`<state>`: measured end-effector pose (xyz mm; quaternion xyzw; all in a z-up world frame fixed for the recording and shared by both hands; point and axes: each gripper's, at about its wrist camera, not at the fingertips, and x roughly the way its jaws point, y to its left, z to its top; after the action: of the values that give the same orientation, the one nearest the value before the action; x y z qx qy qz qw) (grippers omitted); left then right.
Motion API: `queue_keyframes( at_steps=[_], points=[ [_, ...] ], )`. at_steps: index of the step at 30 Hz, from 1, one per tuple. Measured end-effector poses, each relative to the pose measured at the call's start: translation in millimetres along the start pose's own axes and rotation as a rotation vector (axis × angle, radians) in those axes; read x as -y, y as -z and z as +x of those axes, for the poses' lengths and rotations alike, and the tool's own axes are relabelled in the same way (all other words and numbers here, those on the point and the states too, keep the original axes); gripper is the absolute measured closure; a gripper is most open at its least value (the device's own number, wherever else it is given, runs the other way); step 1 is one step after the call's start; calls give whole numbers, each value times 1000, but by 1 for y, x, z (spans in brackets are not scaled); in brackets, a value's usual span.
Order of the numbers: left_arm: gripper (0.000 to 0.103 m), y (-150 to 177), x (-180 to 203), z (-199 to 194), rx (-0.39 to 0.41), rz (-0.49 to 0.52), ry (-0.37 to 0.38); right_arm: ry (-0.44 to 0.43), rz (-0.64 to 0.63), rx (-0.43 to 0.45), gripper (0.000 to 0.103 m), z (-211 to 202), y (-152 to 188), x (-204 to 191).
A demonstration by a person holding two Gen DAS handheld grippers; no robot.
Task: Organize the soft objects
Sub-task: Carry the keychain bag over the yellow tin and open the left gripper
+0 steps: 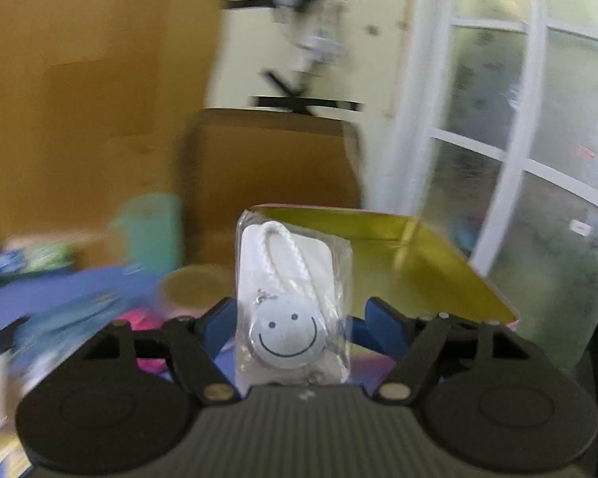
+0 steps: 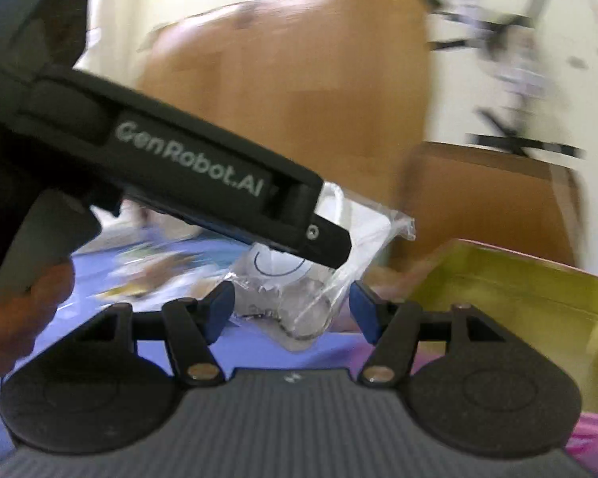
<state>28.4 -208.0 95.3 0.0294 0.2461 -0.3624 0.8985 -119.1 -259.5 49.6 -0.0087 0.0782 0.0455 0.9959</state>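
Left wrist view: we've got the left gripper [image 1: 295, 328] clamped on the bagged smiley keychain [image 1: 286, 328], upright just in front of the yellow box [image 1: 430, 263], probably headed inside. Right wrist view: our right gripper [image 2: 291, 306] hangs unclenched beside that box [image 2: 530, 298], bag [image 2: 299, 275] between its fingers but apparently untouched.

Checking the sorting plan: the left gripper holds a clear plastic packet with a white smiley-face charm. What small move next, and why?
Probably ease the clear plastic packet with the white smiley-face charm forward, over the open yellow-green box, before releasing. The left gripper clamps it in mid-air, the box's opening lies just beyond it, and the right gripper is open, holding nothing.
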Motion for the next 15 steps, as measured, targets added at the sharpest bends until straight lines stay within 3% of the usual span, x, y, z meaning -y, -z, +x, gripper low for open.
queue_keyframes(
  at_steps=[4, 7, 10, 12, 15],
  points=[
    [24, -4, 13, 25, 5, -27, 6, 195, 28, -53, 35, -1, 4, 48],
    [18, 5, -5, 1, 44, -98, 27, 249, 70, -58, 30, 1, 5, 57],
    [16, 19, -30, -28, 76, -113, -46, 321, 58, 67, 26, -14, -5, 56],
    [15, 31, -45, -47, 75, -116, -96, 384, -3, 155, 8, -20, -13, 51],
    [13, 55, -67, -71, 53, -146, -157, 370, -110, 198, 6, 2, -10, 47]
  ],
)
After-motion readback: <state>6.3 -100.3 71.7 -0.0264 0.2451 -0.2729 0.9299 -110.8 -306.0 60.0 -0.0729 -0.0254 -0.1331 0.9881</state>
